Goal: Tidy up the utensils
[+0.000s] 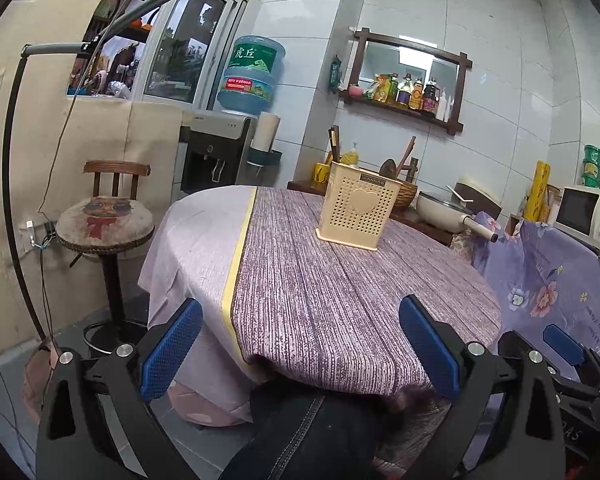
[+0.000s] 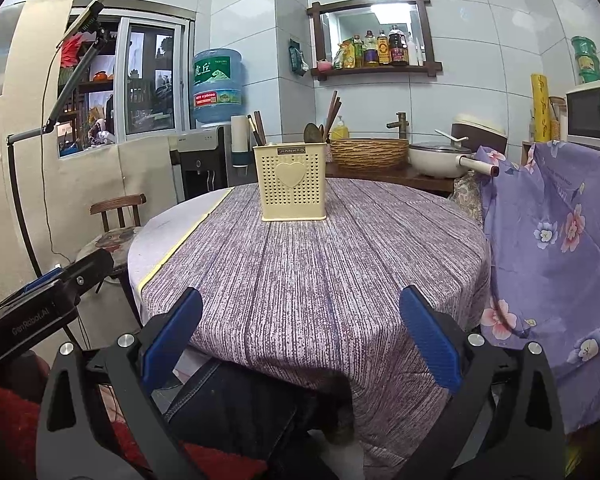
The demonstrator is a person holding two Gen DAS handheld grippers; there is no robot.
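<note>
Both pairs of tongs are seen held low at the near edge of the round table (image 2: 340, 264), over the person's lap, with nothing between the fingers. The left gripper (image 1: 300, 344) is spread wide, its blue pads (image 1: 172, 350) well apart and bare; the right gripper (image 2: 300, 340) is likewise wide open and empty. Straight ahead of the right gripper, well beyond its fingertips, a cream perforated utensil holder (image 2: 292, 184) is found standing upright on the far half of the purple tablecloth (image 2: 300, 280); from the left gripper it lies ahead and a little to the right. A spoon (image 2: 311, 133) and several dark chopsticks (image 2: 332, 112) are seen rising at the holder's top edge in the right wrist view; whether all of them stand inside it or some belong to the counter behind cannot be told with certainty. A yellow cup (image 1: 321, 172) with more sticks is noted behind the holder, on the counter. No loose utensil is seen anywhere on the cloth between the tongs and the holder. The task is therefore judged to be at or near its end, with the sorting apparently done and both grippers clear. If anything is left, it is not shown here; a utensil lying out of frame cannot be ruled out.
</note>
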